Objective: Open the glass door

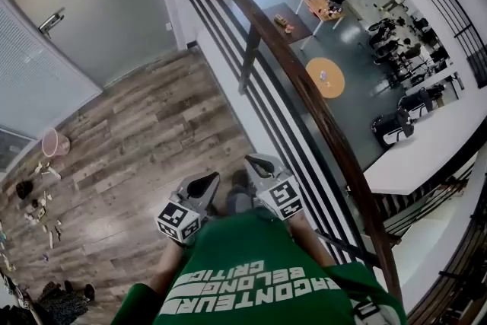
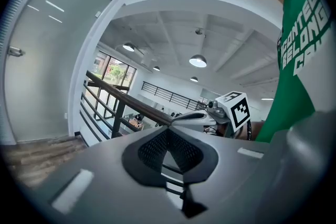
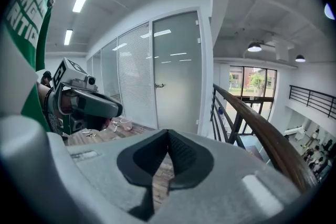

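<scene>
Frosted glass door [image 1: 46, 80] closed, upper left across the wood floor [image 1: 152, 141], well apart from both grippers. Left gripper [image 1: 204, 183] and right gripper [image 1: 257, 165]: jaws together, empty, near handrail [image 1: 304, 87].

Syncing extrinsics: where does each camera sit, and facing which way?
Head view: on the person's head, looking steeply down at wood floor and railing; shows green shirt, left gripper, right gripper.
Left gripper view: on left gripper, along its shut jaws toward railing and windows; shows right gripper, green shirt.
Right gripper view: on right gripper, facing glass door; shows left gripper.
Shared: railing, all three.
</scene>
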A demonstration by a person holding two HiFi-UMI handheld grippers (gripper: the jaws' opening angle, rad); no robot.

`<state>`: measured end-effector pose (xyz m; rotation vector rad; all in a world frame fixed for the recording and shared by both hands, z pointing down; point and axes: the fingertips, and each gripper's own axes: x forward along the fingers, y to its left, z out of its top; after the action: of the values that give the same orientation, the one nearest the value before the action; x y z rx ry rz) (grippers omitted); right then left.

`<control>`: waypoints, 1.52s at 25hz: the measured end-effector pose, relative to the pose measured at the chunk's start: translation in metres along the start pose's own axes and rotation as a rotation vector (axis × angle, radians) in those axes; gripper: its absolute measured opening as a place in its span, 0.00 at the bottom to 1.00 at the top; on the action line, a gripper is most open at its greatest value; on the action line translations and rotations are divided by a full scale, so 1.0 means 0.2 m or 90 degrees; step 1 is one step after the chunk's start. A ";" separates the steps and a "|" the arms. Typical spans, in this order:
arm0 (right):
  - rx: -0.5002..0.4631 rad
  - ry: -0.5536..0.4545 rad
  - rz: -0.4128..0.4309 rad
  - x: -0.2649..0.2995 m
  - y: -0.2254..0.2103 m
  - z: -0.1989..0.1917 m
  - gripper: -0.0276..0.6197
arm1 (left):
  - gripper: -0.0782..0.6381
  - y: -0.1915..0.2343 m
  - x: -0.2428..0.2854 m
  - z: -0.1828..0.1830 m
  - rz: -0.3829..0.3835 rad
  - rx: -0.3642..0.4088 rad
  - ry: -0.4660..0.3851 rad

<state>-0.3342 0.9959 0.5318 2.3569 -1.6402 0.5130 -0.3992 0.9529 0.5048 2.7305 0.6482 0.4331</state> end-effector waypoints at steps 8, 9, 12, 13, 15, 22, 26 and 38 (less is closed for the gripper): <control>0.032 0.008 -0.030 -0.05 -0.40 -0.09 0.03 | 0.13 0.01 0.30 0.10 0.006 0.002 0.004; 0.034 0.006 -0.028 -0.05 -0.43 -0.09 0.03 | 0.13 0.02 0.32 0.11 0.010 0.003 0.004; 0.027 0.003 -0.019 -0.04 -0.51 -0.09 0.03 | 0.13 0.03 0.37 0.13 0.026 0.003 0.003; 0.021 0.004 -0.015 -0.04 -0.54 -0.08 0.03 | 0.13 0.03 0.39 0.13 0.032 0.002 0.001; 0.014 0.006 -0.007 -0.03 -0.57 -0.08 0.03 | 0.13 0.03 0.40 0.15 0.043 -0.004 -0.007; 0.003 0.025 0.024 0.07 -0.58 -0.07 0.03 | 0.13 0.09 0.38 0.22 0.042 -0.036 -0.086; -0.007 0.031 0.036 0.15 -0.56 -0.05 0.03 | 0.13 0.17 0.40 0.24 0.043 -0.051 -0.098; -0.033 0.041 0.018 0.55 -0.60 0.14 0.03 | 0.13 0.59 0.45 0.42 0.018 -0.045 -0.097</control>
<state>-0.1834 0.9331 0.5516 2.2592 -1.6413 0.5399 -0.2469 0.8768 0.4907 2.6765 0.5444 0.2459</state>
